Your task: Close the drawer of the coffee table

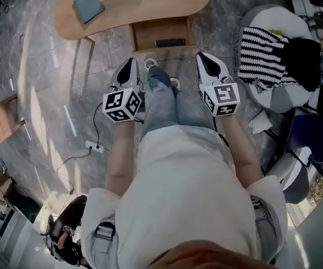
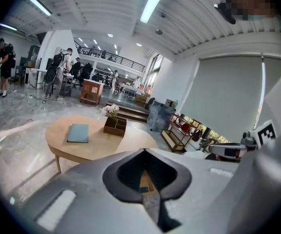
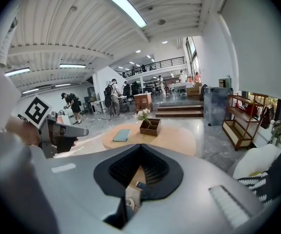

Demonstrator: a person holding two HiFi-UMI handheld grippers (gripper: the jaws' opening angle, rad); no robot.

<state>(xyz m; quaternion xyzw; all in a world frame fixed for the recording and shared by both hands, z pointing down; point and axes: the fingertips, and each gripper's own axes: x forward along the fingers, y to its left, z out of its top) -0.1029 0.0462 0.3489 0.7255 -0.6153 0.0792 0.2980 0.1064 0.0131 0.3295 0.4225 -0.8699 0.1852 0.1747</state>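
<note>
**Both tongs clenched and empty, short of the open drawer**

The left gripper (image 1: 130,65) and the right gripper (image 1: 205,59) are each closed tight, jaw against jaw, with nothing between them. They are held side by side, one outside each of the person's knees, tips slanting down and forward.

The drawer (image 1: 161,33) stands pulled out from the near edge of the coffee table (image 1: 150,4), ahead of the tongs and in line with the gap between them. Its front edge is near both tips but apart from them, with a strip of bare floor and the person's shoes (image 1: 150,63) in that gap. Open stone floor spreads to the outside of the left gripper. Just outside the right gripper the room is tighter, where a white seat (image 1: 273,94) carries a striped cloth (image 1: 259,55).

Count: two grippers, one table, one drawer holding one dark flat item (image 1: 169,42). The tabletop holds one blue book (image 1: 88,5) and one flower box (image 2: 115,125).
</note>
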